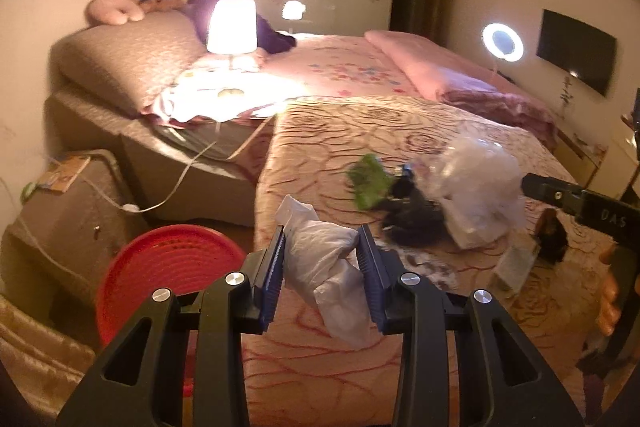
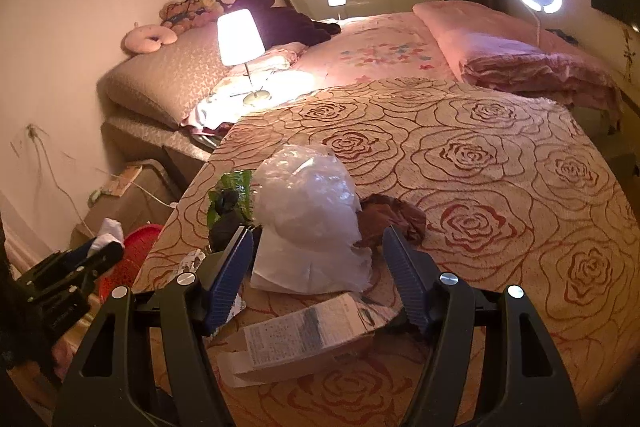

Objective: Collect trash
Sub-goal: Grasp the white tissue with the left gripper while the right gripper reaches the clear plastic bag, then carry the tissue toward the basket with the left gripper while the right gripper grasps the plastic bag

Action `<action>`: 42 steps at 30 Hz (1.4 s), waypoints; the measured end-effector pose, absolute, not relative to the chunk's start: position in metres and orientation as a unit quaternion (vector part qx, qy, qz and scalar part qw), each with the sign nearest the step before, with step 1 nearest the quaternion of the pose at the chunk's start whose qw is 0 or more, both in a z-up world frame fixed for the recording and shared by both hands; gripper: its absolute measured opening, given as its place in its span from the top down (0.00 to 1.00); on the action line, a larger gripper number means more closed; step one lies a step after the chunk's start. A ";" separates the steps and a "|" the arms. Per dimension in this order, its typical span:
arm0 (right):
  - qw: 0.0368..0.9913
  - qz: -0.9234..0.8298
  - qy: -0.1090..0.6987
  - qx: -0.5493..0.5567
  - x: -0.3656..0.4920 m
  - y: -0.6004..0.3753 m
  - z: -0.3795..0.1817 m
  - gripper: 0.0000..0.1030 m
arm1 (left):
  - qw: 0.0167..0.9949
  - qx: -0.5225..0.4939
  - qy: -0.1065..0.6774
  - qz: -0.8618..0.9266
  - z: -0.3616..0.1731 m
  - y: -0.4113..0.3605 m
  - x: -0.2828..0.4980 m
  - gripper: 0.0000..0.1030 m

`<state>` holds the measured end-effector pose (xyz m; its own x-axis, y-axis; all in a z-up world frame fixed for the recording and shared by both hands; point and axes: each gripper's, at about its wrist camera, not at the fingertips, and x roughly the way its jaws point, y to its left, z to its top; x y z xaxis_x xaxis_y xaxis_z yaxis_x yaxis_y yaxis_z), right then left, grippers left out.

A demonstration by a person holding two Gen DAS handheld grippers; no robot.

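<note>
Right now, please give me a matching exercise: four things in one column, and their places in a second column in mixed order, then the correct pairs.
Things:
1. crumpled white paper
2. red basket
3. clear plastic bag
4. lit table lamp

Places:
A. on the floor beside the bed
B. on the rose-patterned bedspread
C. between the left gripper pads
D. near the pillows

Pairs: 1-C, 2-A, 3-B, 4-D
</note>
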<state>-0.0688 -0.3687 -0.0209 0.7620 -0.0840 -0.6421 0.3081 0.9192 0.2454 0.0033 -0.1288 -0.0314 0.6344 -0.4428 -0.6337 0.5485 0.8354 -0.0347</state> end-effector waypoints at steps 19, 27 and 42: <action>0.915 -0.104 0.374 0.112 -0.004 -0.367 -0.041 0.34 | 0.904 0.055 0.349 -0.242 -0.045 -0.100 0.018 0.67; 0.917 -0.101 0.368 0.113 -0.004 -0.368 -0.039 0.54 | 0.905 0.052 0.350 -0.235 -0.047 -0.094 0.019 0.67; 0.939 -0.064 0.294 0.166 -0.035 -0.369 0.022 0.54 | 0.918 0.037 0.334 -0.211 -0.031 -0.075 0.022 0.67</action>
